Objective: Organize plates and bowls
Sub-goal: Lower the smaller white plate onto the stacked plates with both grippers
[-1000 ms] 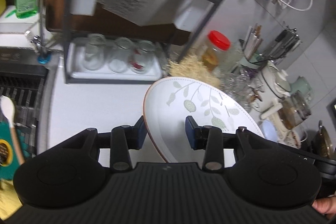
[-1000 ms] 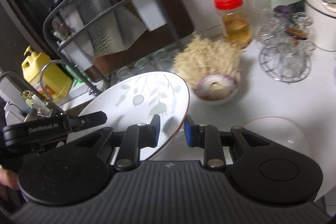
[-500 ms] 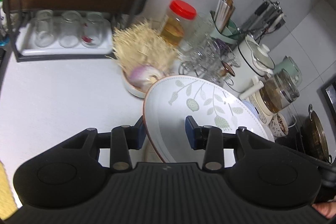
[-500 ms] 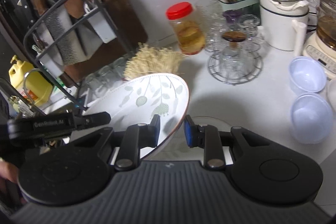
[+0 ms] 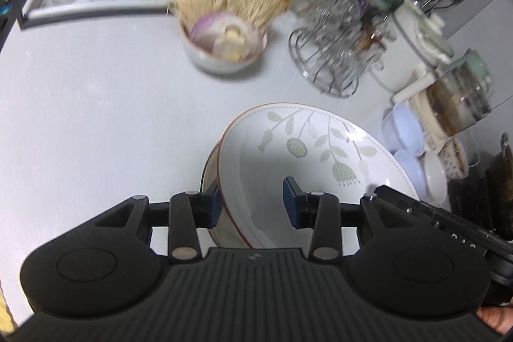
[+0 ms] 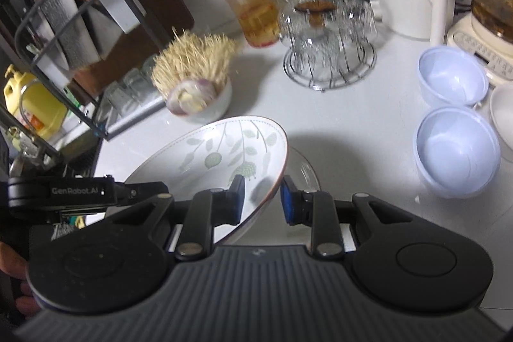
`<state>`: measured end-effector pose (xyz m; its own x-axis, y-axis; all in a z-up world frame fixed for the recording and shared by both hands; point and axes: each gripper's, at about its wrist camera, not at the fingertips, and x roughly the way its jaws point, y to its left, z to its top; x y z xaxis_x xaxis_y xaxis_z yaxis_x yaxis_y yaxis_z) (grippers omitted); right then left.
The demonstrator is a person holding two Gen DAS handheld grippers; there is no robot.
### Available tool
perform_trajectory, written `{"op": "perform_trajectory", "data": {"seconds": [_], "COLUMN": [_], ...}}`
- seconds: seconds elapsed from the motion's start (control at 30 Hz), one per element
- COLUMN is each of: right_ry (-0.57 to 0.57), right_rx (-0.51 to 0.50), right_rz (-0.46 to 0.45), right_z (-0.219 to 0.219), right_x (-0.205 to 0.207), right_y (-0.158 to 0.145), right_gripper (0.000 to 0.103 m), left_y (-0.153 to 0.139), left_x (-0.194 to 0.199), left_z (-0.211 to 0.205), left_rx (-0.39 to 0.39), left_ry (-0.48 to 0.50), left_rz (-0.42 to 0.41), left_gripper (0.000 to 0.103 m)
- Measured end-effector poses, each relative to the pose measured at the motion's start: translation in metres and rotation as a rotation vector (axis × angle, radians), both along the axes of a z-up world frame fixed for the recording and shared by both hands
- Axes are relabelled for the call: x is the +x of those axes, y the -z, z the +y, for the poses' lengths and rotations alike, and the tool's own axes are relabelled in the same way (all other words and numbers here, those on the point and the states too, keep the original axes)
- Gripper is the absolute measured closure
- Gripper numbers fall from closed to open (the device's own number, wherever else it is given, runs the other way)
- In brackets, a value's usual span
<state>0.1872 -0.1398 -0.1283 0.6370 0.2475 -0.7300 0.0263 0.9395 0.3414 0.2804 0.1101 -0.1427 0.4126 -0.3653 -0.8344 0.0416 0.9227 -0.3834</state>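
Item: one leaf-patterned plate (image 5: 307, 156), tilted above the worktop (image 5: 96, 104). Your left claw (image 5: 251, 204) and right claw (image 6: 261, 197) each grip an opposite rim, likely to share its weight. Beneath: one clear plate (image 6: 304, 169), probably the stacking spot. Nearby: two pale blue bowls (image 6: 455, 146), one filled bowl (image 5: 221, 47).

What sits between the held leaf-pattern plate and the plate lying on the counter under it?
Nothing visible. The leaf-pattern plate, gripped by both the left gripper and right gripper, hangs tilted over the counter plate, whose visible part is bare.
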Motion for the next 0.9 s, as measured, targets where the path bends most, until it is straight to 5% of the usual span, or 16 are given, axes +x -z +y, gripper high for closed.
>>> {"op": "perform_trajectory", "data": {"seconds": [0.53, 0.9], "right_ry": [-0.074, -0.109], "right_rx": [-0.049, -0.055], "right_rz": [0.065, 0.054], "right_z": [-0.013, -0.018], "right_x": [0.008, 0.025], "right_y": [0.044, 0.050], "right_gripper": [0.075, 0.076], "left_y": [0.040, 0.045], "left_x": [-0.008, -0.006], "left_z": [-0.026, -0.022], "left_rx": [0.081, 0.019], "left_ry": [-0.018, -0.071], "left_rz": [0.103, 0.168], "left_gripper": [0.060, 0.059]}}
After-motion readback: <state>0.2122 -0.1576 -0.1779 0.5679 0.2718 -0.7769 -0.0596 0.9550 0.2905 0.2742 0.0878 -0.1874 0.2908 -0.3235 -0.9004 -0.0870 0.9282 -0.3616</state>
